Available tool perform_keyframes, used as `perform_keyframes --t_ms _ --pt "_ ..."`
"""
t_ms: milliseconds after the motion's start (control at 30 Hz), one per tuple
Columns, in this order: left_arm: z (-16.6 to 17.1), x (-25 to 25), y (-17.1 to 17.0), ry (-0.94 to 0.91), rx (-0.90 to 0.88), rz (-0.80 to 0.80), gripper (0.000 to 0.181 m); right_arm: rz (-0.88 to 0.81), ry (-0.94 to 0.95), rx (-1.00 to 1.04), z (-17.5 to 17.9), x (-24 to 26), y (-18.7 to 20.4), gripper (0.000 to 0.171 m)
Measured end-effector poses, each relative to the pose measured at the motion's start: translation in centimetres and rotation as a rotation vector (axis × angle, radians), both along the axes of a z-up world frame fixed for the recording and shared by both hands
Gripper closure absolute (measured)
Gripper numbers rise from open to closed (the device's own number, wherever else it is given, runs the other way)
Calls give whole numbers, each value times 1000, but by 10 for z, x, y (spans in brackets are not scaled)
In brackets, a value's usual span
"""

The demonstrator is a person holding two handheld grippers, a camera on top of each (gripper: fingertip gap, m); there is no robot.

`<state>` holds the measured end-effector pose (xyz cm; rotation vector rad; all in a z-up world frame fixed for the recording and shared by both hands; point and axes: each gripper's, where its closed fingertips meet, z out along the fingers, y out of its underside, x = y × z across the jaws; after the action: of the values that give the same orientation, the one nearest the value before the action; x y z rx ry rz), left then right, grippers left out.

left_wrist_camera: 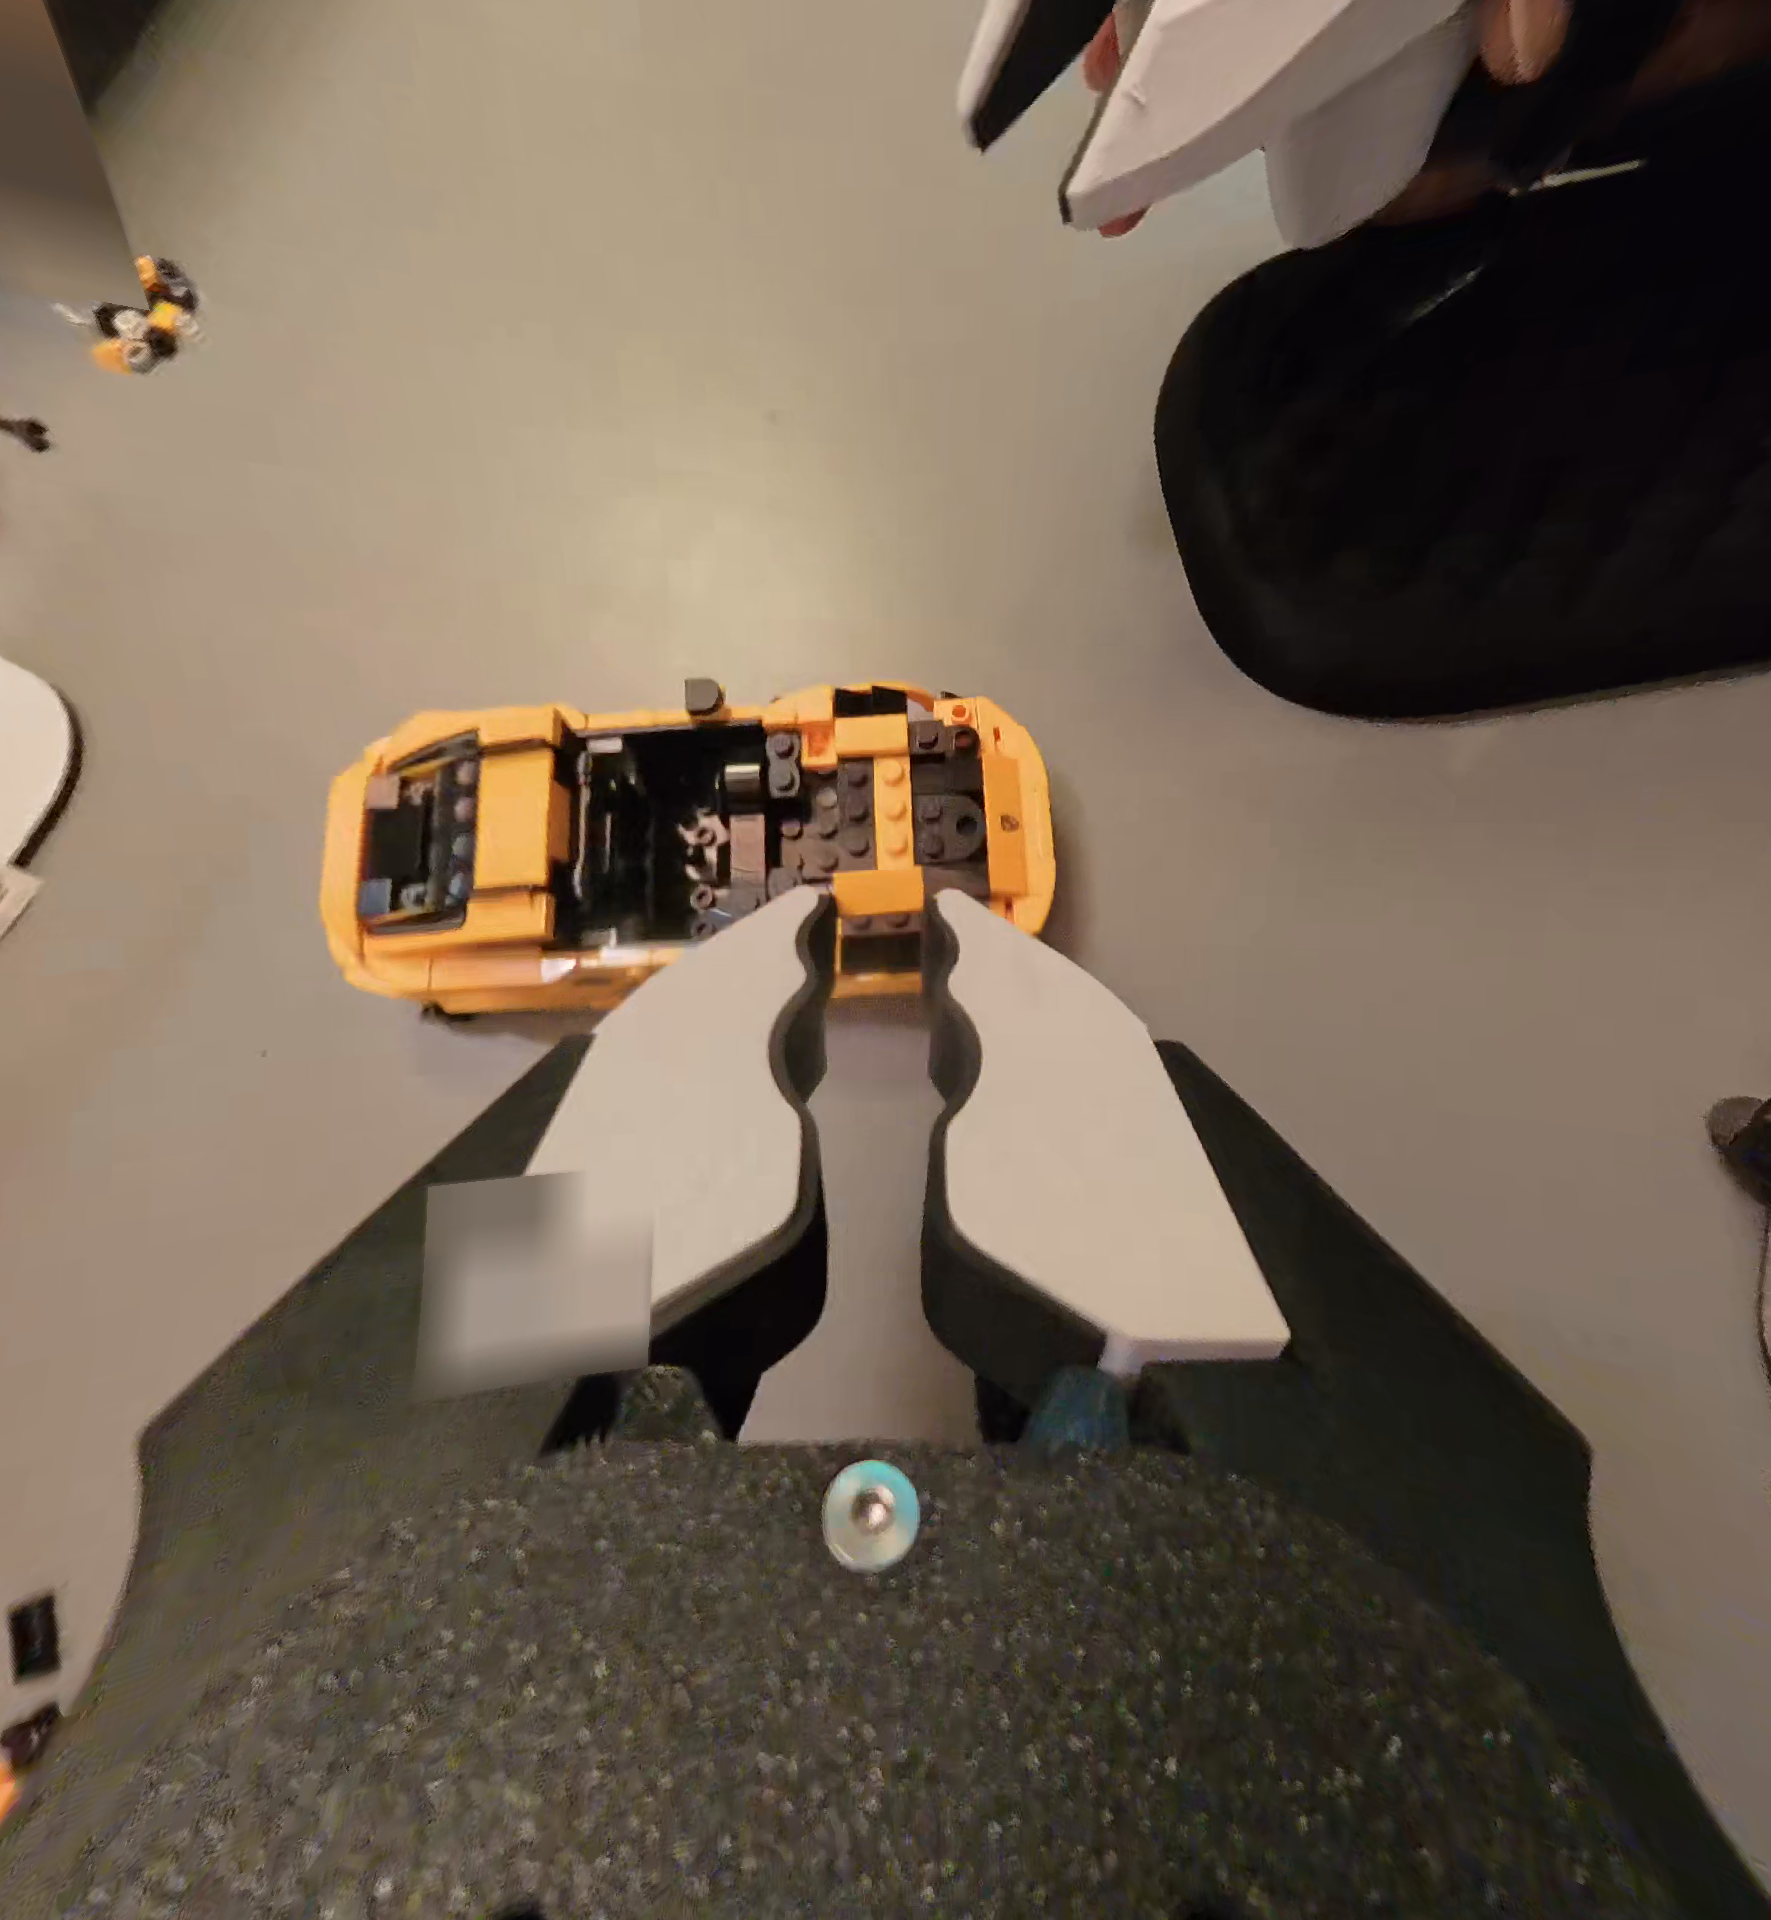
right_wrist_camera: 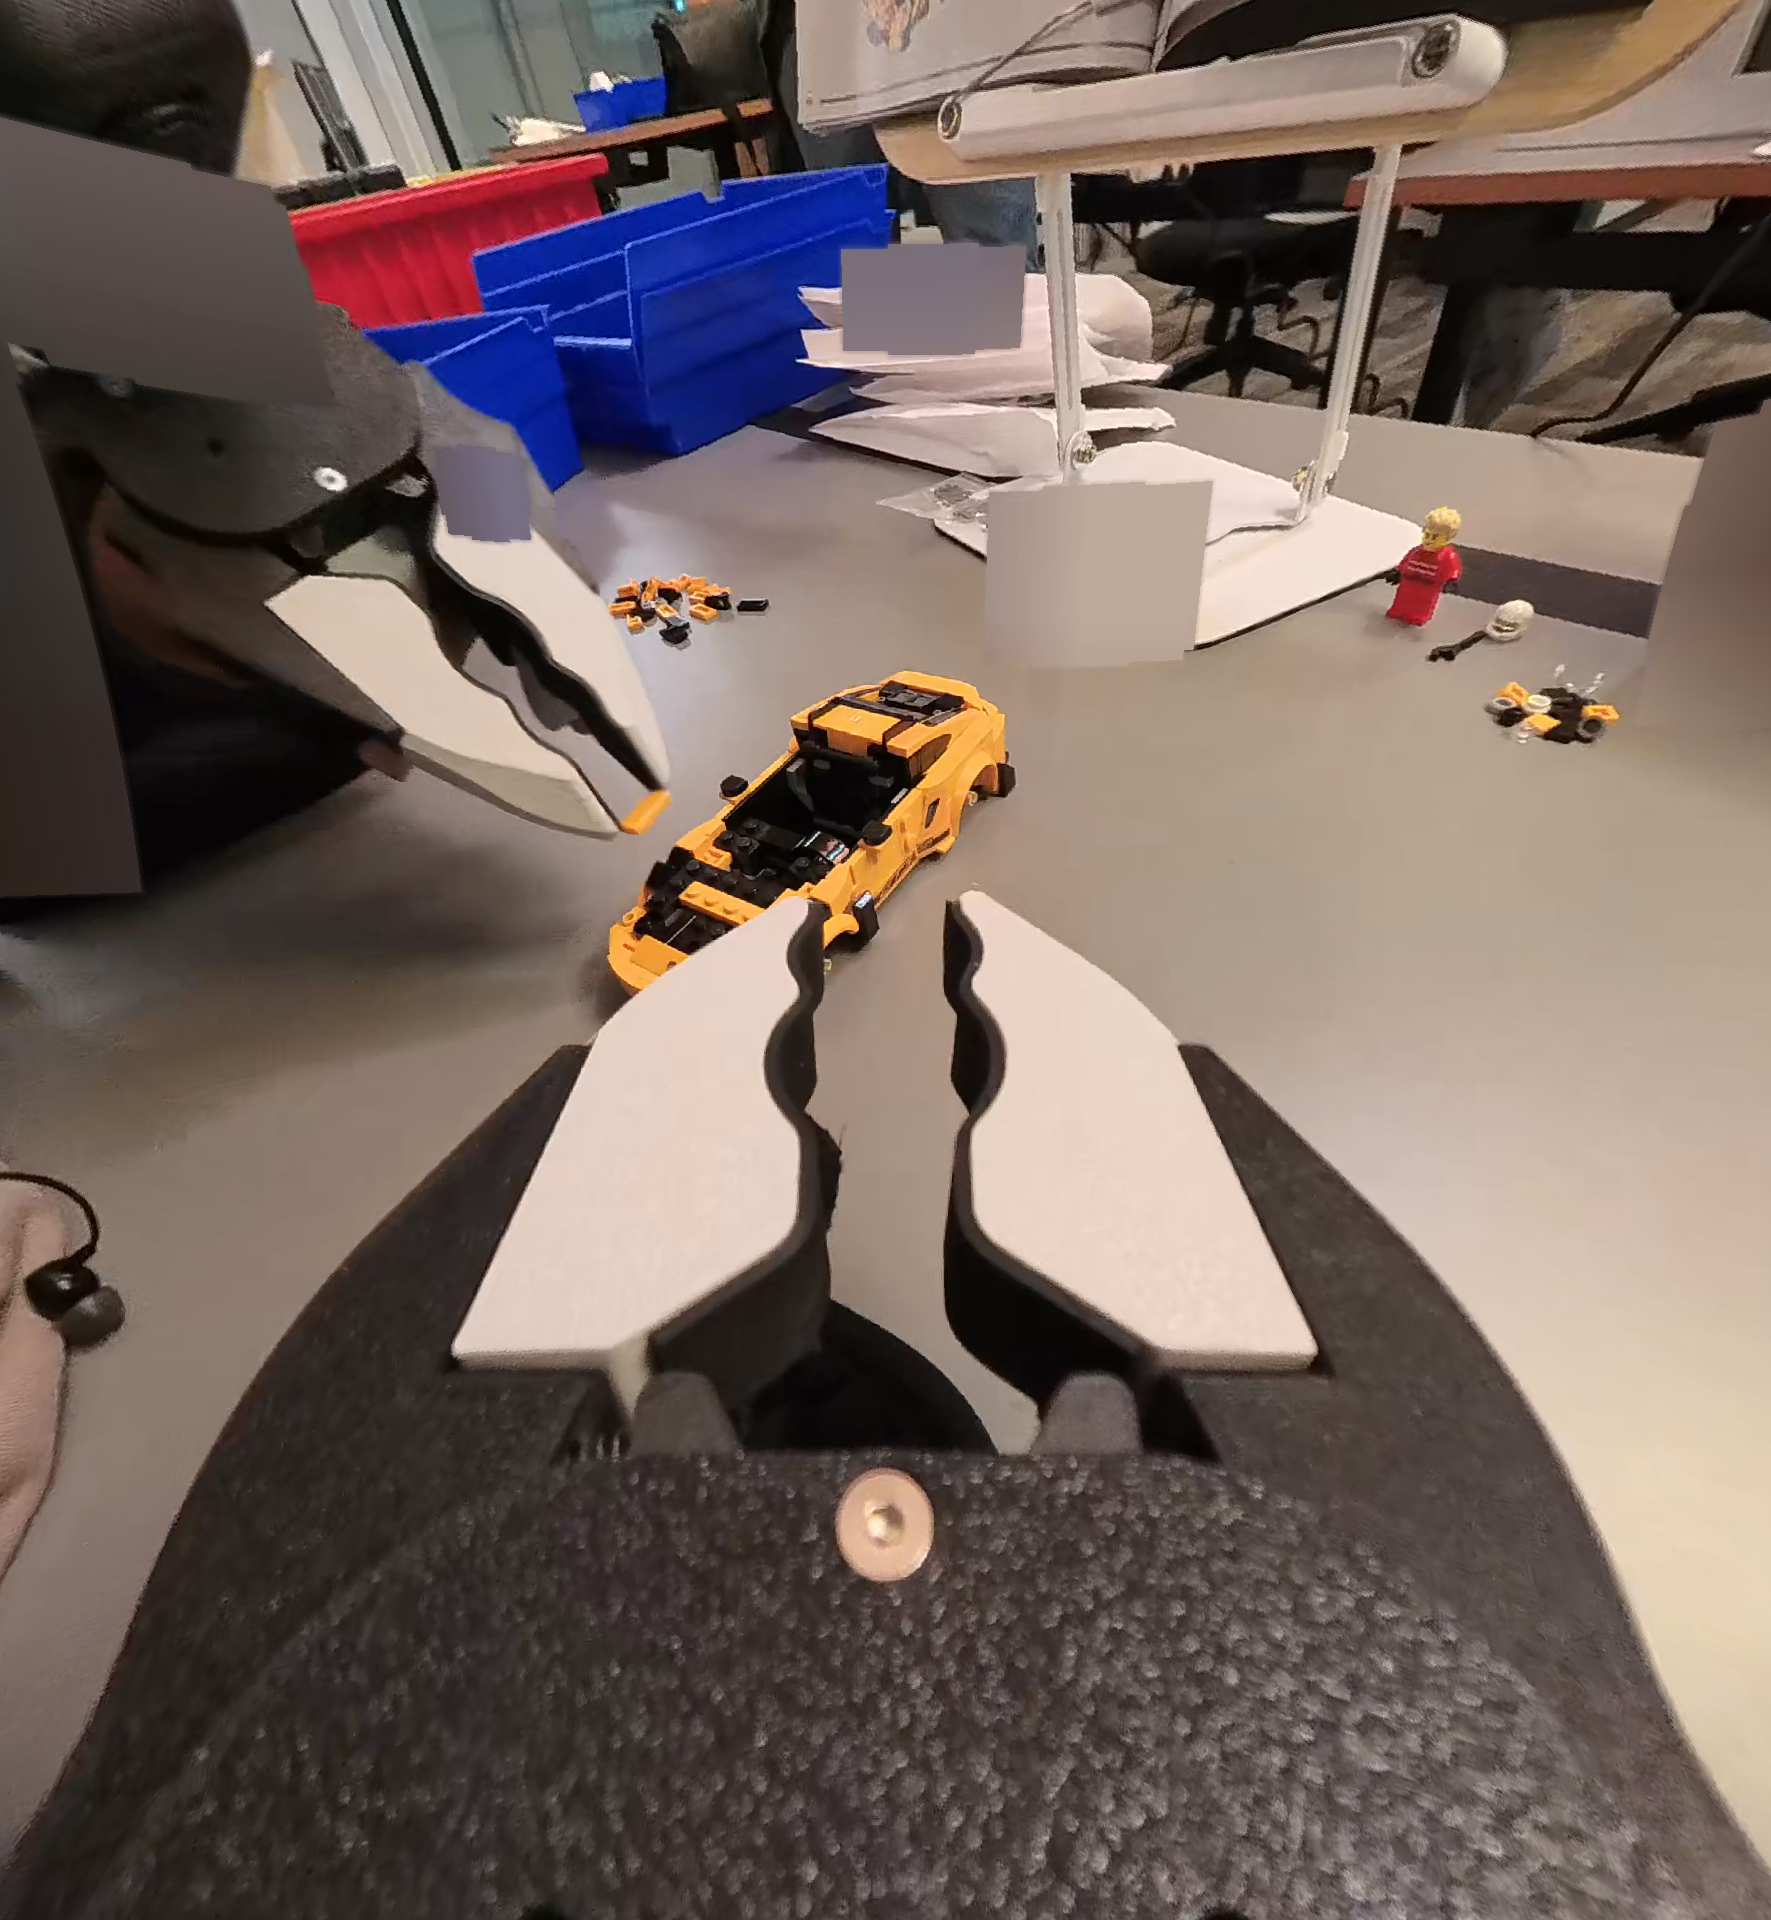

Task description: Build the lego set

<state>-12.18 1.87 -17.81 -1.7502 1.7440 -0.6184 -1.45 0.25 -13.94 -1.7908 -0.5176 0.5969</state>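
On the grey table (right_wrist_camera: 1276, 935) sits the roofless orange Lego car (right_wrist_camera: 819, 821), just beyond the empty, parted right gripper (right_wrist_camera: 876, 914). Above its bonnet hangs the left gripper (right_wrist_camera: 637, 805), clenched on a small orange piece (right_wrist_camera: 644, 810).

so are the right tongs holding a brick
No, the right tongs stand open with only bare table between their tips; the small orange piece is in the left tongs.
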Motion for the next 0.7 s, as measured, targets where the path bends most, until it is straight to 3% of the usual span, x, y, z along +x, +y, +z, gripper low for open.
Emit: perform_keyframes --t_ms 233,700 --pt "-21 2 3 113 -44 -59 166 9 61 -33 0 3 2 152" --pt "-24 1 0 127 -49 -71 161 14 54 -41 -2 2 2 154"
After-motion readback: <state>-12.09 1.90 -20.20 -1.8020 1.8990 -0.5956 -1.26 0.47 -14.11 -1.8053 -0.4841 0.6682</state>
